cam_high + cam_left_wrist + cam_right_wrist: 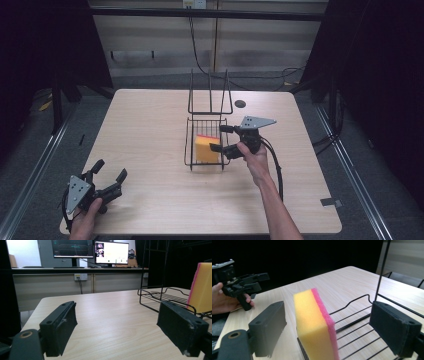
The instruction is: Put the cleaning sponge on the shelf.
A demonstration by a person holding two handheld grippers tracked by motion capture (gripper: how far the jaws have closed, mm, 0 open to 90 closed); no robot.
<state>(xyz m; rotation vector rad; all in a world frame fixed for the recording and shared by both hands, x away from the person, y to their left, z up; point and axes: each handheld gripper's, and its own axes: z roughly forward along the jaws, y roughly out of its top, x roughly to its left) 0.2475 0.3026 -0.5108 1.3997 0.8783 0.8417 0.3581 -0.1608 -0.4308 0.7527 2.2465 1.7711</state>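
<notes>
A yellow sponge with a pink side (206,148) stands on edge in a black wire rack (189,145) at the table's middle. My right gripper (220,138) is at the rack's right side, open. In the right gripper view its jaws (328,315) stand wide on either side of the sponge (317,325) without touching it. My left gripper (111,169) rests low near the table's front left corner, open and holding nothing. In the left gripper view (117,315) the sponge (201,287) and rack (162,293) lie ahead to the right. The left gripper (242,287) also appears far off in the right gripper view.
The rack has a tall upright wire frame (210,95) at its back. A dark round spot (240,104) lies behind the rack, and a grey tape piece (331,202) near the front right corner. Bare wood table (145,125) spreads left of the rack. Monitors (90,251) stand beyond.
</notes>
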